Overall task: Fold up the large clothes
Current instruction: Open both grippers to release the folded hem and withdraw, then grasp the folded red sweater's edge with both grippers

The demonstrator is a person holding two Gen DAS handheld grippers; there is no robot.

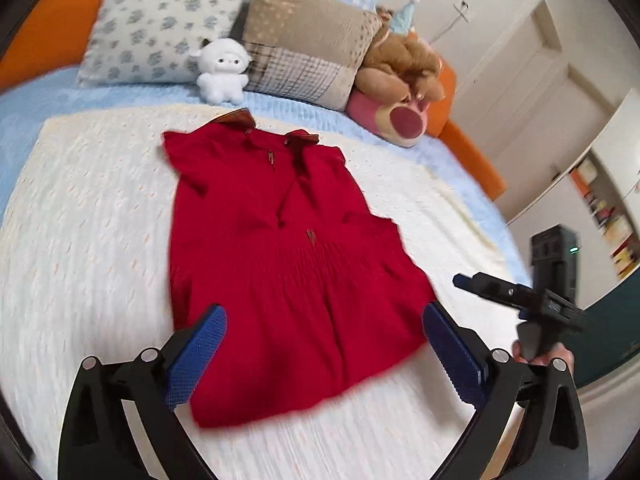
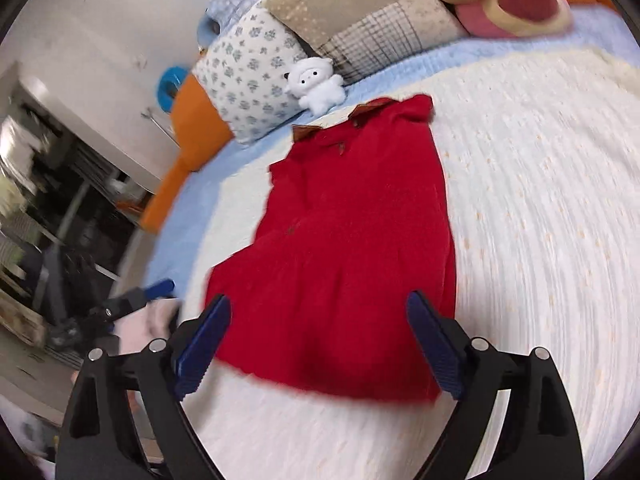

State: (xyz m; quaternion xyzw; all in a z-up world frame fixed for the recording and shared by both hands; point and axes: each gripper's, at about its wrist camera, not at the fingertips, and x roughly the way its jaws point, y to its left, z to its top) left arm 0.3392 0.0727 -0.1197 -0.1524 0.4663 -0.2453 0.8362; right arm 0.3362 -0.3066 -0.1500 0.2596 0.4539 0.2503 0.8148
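A red dress with a brown collar lies flat on the cream blanket, collar toward the pillows, hem toward me. My left gripper hovers over the hem, open, its blue pads apart with nothing pinched between them. In the right wrist view the same red dress lies on the cream blanket. The right gripper stands open above the hem, and its blue fingers grip nothing. The right gripper also shows at the far right of the left wrist view, held by a hand.
Pillows, a white plush toy and a brown and pink plush line the head of the bed. An orange bed frame edges it. Shelves stand left of the bed. The left gripper shows at the left.
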